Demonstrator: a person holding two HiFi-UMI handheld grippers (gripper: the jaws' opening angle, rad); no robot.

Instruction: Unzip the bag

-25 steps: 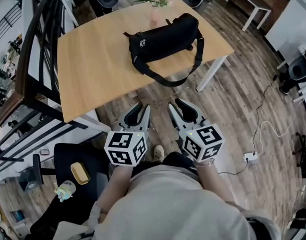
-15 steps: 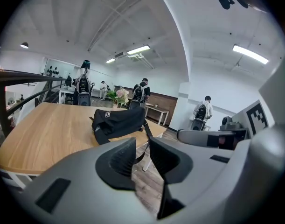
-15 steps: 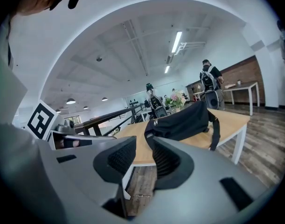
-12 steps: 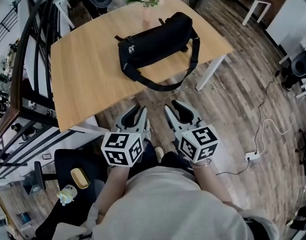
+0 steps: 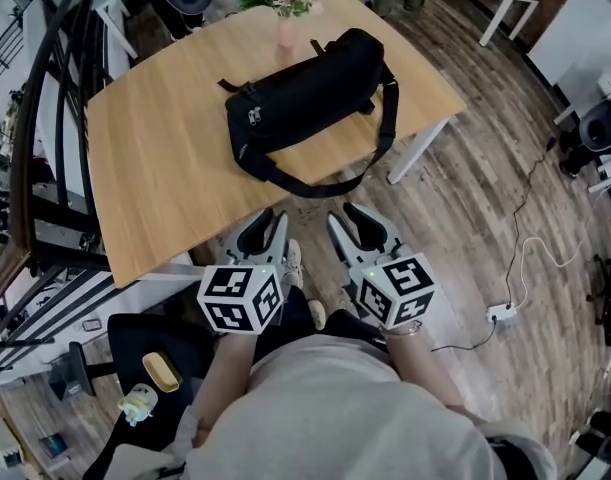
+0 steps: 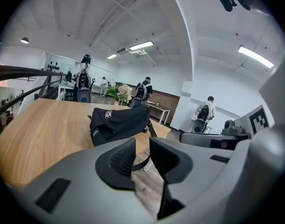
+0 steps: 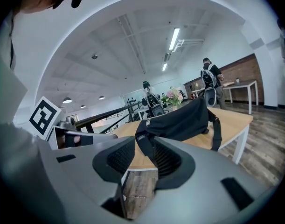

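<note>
The bag (image 5: 300, 93) is black matt woven cloth. Its strap (image 5: 315, 183) is flat webbing of the same dull black, and its zip pulls (image 5: 253, 116) look like bright metal. The desk (image 5: 165, 178) is pale wood, smooth with a soft sheen, on white painted legs (image 5: 415, 153). The floor (image 5: 485, 208) is brown wood plank, streaked and faintly glossy. The person's shirt (image 5: 335, 408) is soft matt cloth.

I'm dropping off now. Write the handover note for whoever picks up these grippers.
Left gripper: open, empty, short of the table.
Right gripper: open, jaws have just been opening, nothing between them, also short of the table.
Bag: lies on the table, untouched. Its strap hangs over the near edge, and the zip pulls sit at its end on the head view's left.
Done: nothing, the zip looks shut.
Left: reach the bag, steady it, pull the zip open.
</note>
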